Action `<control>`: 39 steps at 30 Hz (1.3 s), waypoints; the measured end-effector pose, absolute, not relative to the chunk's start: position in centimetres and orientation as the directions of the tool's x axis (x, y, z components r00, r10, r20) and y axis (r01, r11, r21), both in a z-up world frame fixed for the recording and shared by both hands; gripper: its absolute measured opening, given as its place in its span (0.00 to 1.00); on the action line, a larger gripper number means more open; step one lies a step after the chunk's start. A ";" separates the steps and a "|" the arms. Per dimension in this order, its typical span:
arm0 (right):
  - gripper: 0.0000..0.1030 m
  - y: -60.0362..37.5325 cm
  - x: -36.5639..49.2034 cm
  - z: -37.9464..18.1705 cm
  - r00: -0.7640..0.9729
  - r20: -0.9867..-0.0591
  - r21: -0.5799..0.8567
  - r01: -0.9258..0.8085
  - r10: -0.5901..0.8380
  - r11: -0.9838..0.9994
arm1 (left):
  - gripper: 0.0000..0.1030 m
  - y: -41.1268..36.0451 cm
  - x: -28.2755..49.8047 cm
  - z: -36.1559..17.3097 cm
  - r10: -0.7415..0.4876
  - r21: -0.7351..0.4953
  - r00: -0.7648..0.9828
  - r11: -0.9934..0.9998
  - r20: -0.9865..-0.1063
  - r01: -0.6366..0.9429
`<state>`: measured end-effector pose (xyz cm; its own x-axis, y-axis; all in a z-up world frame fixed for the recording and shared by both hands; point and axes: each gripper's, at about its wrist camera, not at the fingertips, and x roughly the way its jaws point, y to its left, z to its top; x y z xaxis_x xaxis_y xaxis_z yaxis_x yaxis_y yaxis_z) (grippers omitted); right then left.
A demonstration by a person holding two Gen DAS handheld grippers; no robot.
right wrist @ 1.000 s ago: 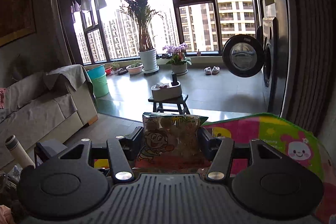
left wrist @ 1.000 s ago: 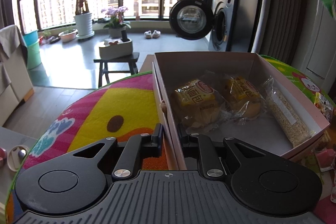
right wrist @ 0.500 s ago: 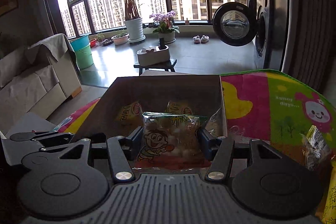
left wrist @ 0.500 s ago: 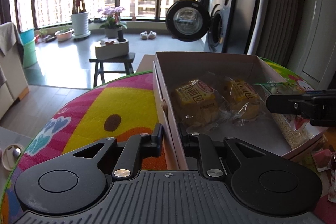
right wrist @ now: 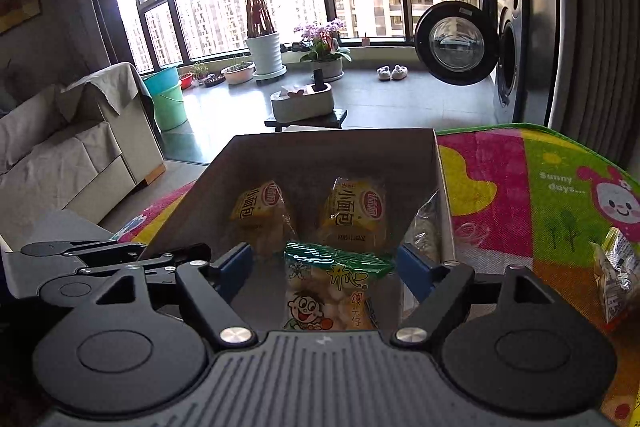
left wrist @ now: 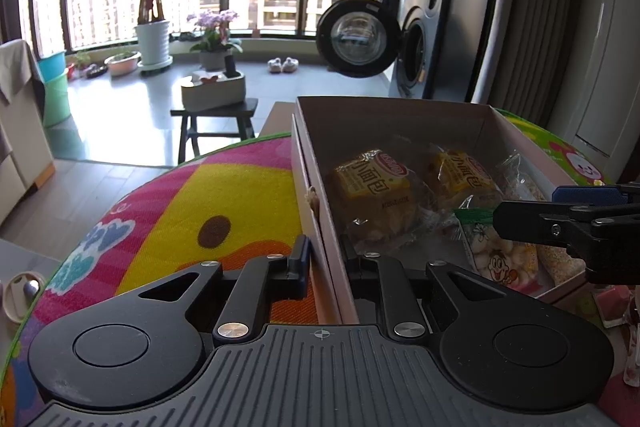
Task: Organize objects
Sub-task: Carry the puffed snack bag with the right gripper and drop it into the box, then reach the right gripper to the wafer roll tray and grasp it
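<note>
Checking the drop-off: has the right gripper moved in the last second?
Yes: the right gripper came forward and down over the box, jaws now open around the snack bag.

The cardboard box [left wrist: 400, 119] sits open on my bright play mat, pale pink outside and plain inside; my left gripper [left wrist: 325, 255] pinches its near left wall; two yellow bread packets [right wrist: 260, 215] lie side by side on the box floor, labels up; a clear bag of pale grains [right wrist: 424, 227] lies along the right wall; the snack bag [right wrist: 330, 291], green-topped with a cartoon boy's face and filled with small round puffs, sits in the box near the front, loose between the spread fingers of my right gripper [right wrist: 326, 263].
</note>
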<state>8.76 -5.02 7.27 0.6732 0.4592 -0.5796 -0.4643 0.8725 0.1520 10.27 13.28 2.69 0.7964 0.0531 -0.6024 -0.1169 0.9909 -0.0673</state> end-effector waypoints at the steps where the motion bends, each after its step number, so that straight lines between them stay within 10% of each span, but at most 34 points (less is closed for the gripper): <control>1: 0.77 -5.4 8.6 7.5 0.680 -0.573 0.148 -0.464 0.458 0.873 | 0.17 13.3 10.3 2.7 0.053 -0.067 0.796 0.991 -0.603 -0.117; 10: 0.78 -11.3 5.9 10.5 0.839 -0.461 -0.090 -0.368 0.289 0.925 | 0.16 12.9 10.4 2.8 0.056 -0.065 0.792 0.991 -0.608 -0.120; 22: 0.78 -23.1 4.6 7.2 0.814 -0.580 -0.039 -0.052 0.020 0.998 | 0.16 12.9 10.2 2.8 0.060 -0.063 0.790 0.990 -0.610 -0.124; 39: 0.65 -16.4 8.5 4.1 0.709 -0.662 0.134 -0.209 0.244 0.969 | 0.16 12.9 10.1 3.0 0.068 -0.055 0.786 0.990 -0.614 -0.128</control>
<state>8.46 -16.43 4.14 0.7090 0.2444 -0.6615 -0.2085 0.9687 0.1344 10.11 12.87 3.05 0.7862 0.0675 -0.6143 -0.1282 0.9902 -0.0552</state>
